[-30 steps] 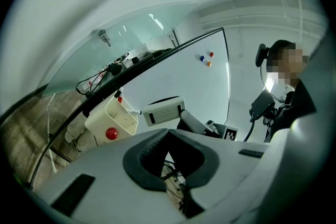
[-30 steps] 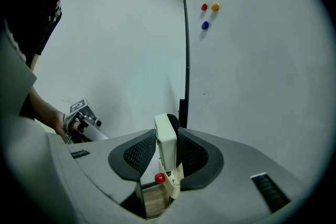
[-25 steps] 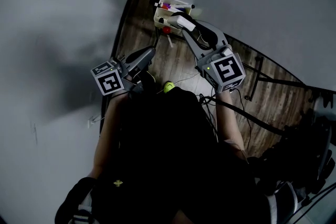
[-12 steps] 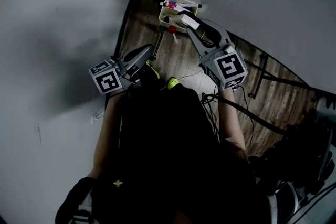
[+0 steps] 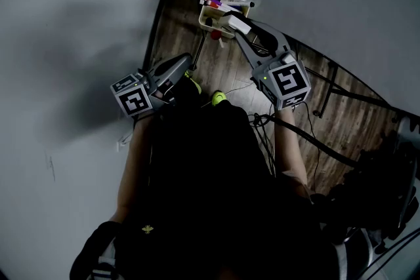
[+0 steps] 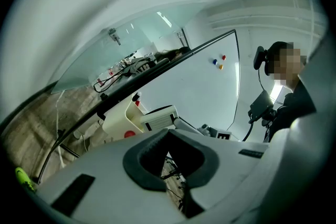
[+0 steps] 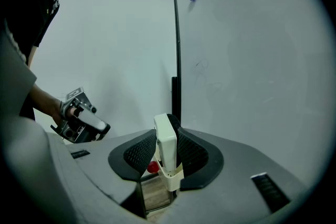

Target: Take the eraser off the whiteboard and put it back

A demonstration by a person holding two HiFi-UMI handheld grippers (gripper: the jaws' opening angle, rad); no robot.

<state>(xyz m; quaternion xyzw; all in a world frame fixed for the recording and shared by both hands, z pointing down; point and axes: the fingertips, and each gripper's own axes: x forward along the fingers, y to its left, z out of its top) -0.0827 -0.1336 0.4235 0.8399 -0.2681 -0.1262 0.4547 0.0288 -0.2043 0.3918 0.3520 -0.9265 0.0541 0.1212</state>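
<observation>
Right gripper view shows the right gripper (image 5: 240, 28), its fingers pinching the white eraser (image 7: 167, 150) upright beside the whiteboard (image 7: 252, 60), above a cream tray (image 5: 211, 8). That arm reaches forward, tipped slightly down. The left gripper (image 6: 167, 134) sits level nearer the body, fingers pressed together, empty.

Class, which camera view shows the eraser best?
The right gripper view: the eraser stands close-up, clamped between the jaws. The head view shows it small and dim; the left gripper view shows one side.

Eraser (image 5: 238, 23) in right hand-held gripper (image 5: 241, 29)
</observation>
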